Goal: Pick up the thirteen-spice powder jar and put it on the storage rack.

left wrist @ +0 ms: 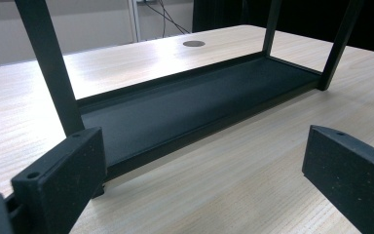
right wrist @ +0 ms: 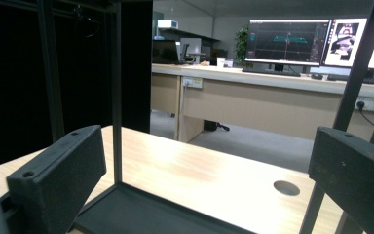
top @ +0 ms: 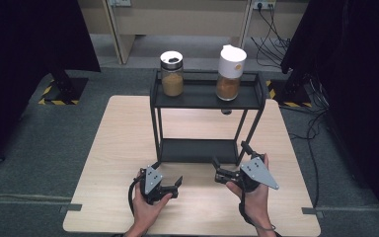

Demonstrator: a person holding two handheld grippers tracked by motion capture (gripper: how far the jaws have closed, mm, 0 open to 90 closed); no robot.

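A black two-tier metal rack (top: 205, 96) stands mid-table. On its top shelf are two glass jars of brown powder: one with a dark top (top: 171, 74) on the left and one with a white lid (top: 231, 73) on the right. My left gripper (top: 168, 176) is held low over the table before the rack's front-left leg, open and empty. My right gripper (top: 230, 155) sits at the front-right corner, also open and empty. In the left gripper view, the left gripper (left wrist: 204, 180) faces the bare lower shelf (left wrist: 185, 105). In the right gripper view, the right gripper (right wrist: 207, 175) looks across the lower shelf (right wrist: 141, 214).
The light wooden table (top: 123, 148) has a round cable hole (right wrist: 287, 187) behind the rack. Thin rack legs (left wrist: 53, 68) rise close to the jaws. A desk with monitors (right wrist: 287, 41) lies beyond the table, and cables (top: 271, 44) trail on the floor.
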